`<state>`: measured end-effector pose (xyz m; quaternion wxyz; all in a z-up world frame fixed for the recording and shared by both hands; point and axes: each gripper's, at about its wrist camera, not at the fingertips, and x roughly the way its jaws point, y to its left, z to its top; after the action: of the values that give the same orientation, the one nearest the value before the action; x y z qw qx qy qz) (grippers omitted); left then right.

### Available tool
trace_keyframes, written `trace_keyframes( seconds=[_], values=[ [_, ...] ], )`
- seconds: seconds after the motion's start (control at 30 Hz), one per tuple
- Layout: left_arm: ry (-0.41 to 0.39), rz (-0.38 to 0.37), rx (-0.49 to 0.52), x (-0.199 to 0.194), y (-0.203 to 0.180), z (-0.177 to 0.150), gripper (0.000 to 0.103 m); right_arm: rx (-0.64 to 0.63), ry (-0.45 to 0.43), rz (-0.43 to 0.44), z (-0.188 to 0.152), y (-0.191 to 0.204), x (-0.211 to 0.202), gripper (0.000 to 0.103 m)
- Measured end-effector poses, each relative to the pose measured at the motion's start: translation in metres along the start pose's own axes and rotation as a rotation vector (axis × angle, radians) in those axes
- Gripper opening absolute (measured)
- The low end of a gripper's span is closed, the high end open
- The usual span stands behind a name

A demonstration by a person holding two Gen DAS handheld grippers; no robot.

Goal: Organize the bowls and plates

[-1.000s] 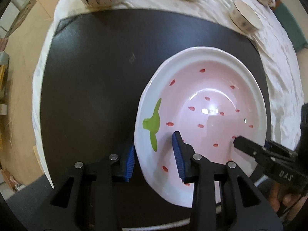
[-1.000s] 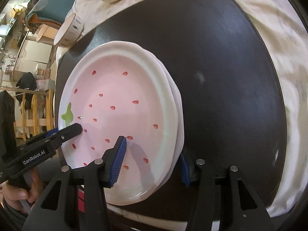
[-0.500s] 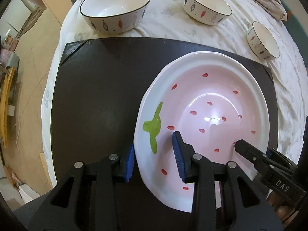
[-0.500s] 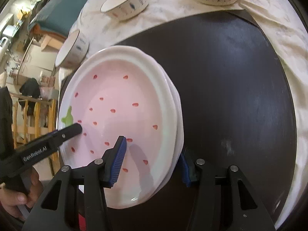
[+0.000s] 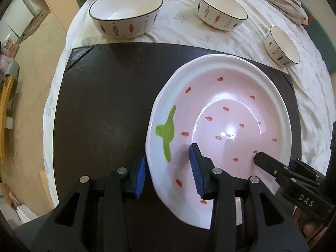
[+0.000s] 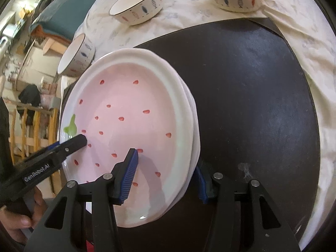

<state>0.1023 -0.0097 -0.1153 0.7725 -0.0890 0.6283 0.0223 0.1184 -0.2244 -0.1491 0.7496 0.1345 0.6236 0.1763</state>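
Left wrist view: the left tongs (image 5: 168, 170) and right tongs (image 6: 166, 174) each straddle a rim of the pink strawberry-patterned ceramic plate (image 5: 220, 113), apparently gripping it from opposite sides to steady it above the black mat (image 5: 105, 96) on the cloth-covered counter (image 5: 178, 21).

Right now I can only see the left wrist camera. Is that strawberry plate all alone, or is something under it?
Observer: Not alone. The right wrist view shows the pink plate lying on more white plates, their rims peeking out at its edge.
Child: Does the other grabber hold them all?
Observer: The right gripper straddles the whole stack: one finger inside the pink plate, one outside the lowest rim.
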Motion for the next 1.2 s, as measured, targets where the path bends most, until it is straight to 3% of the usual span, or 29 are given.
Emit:
trace_keyframes(
  seconds=[0.2,0.33,0.5,0.7,0.73,0.77,0.83,0.9,1.0,1.2],
  values=[
    [-0.039,0.049,-0.007,-0.011,0.007,-0.001,0.035,0.023,-0.04,0.017,-0.004,-0.003,-0.01,0.052],
    [-0.138,0.092,0.052,-0.035,0.003,-0.011,0.035,0.033,-0.112,0.001,-0.009,-0.006,-0.03,0.053],
    [-0.236,0.083,0.069,-0.063,-0.003,-0.02,0.035,0.078,-0.22,0.009,-0.018,-0.013,-0.062,0.054],
    [-0.388,0.077,0.058,-0.097,-0.012,-0.021,0.035,0.046,-0.343,-0.05,-0.026,-0.009,-0.098,0.072],
    [-0.415,0.064,0.066,-0.104,-0.014,-0.022,0.037,0.038,-0.364,-0.071,-0.027,-0.007,-0.106,0.079],
    [-0.442,0.049,0.08,-0.112,-0.017,-0.024,0.042,0.029,-0.385,-0.086,-0.029,-0.006,-0.113,0.083],
    [-0.482,0.048,0.091,-0.122,-0.022,-0.025,0.087,0.01,-0.452,-0.123,-0.031,-0.003,-0.131,0.097],
    [-0.526,0.043,0.096,-0.131,-0.027,-0.027,0.103,-0.02,-0.52,-0.174,-0.031,0.001,-0.145,0.103],
    [-0.53,0.025,0.117,-0.136,-0.037,-0.025,0.103,-0.071,-0.584,-0.252,-0.031,0.006,-0.161,0.103],
    [-0.511,0.001,0.125,-0.139,-0.064,-0.009,0.103,-0.08,-0.596,-0.239,-0.023,0.002,-0.174,0.103]
  ],
)
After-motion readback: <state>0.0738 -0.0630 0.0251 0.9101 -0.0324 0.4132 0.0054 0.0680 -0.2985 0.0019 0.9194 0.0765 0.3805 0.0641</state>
